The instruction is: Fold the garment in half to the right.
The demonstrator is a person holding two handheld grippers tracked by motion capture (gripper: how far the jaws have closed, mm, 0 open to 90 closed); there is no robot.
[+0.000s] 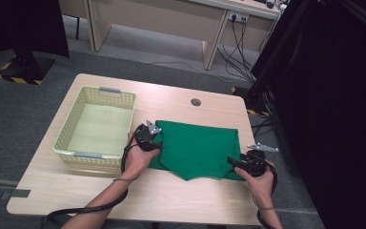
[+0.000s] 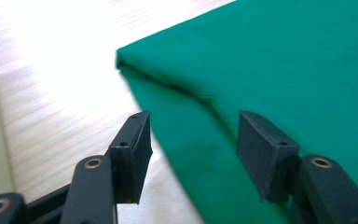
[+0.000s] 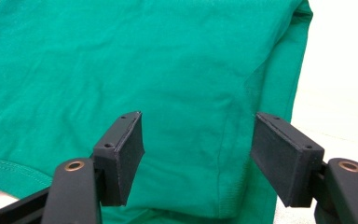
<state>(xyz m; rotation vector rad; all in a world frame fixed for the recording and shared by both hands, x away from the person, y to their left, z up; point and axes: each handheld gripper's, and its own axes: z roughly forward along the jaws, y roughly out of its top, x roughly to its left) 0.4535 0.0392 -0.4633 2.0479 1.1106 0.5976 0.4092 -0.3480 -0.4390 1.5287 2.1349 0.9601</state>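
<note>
Wooden table [image 1: 181,195], cream basket [image 1: 71,143] on its left side. Folded green cloth [image 1: 198,148] lies flat at table centre, just right of basket. Left gripper [image 1: 148,136] at cloth's left edge, jaws apart, edge between them, not pinched. Right gripper [image 1: 248,164] at cloth's near right corner, jaws wide over fabric, nothing held.

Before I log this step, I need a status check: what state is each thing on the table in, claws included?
Green garment: folded flat on the table, layers showing at its left edge.
Basket: upright, nothing in it, left of the garment.
Left claw: open over the garment's left edge, not pressing it.
Right claw: open over the garment's right edge, cloth below the jaws, not gripped.
Table: bare wood around the garment.
</note>
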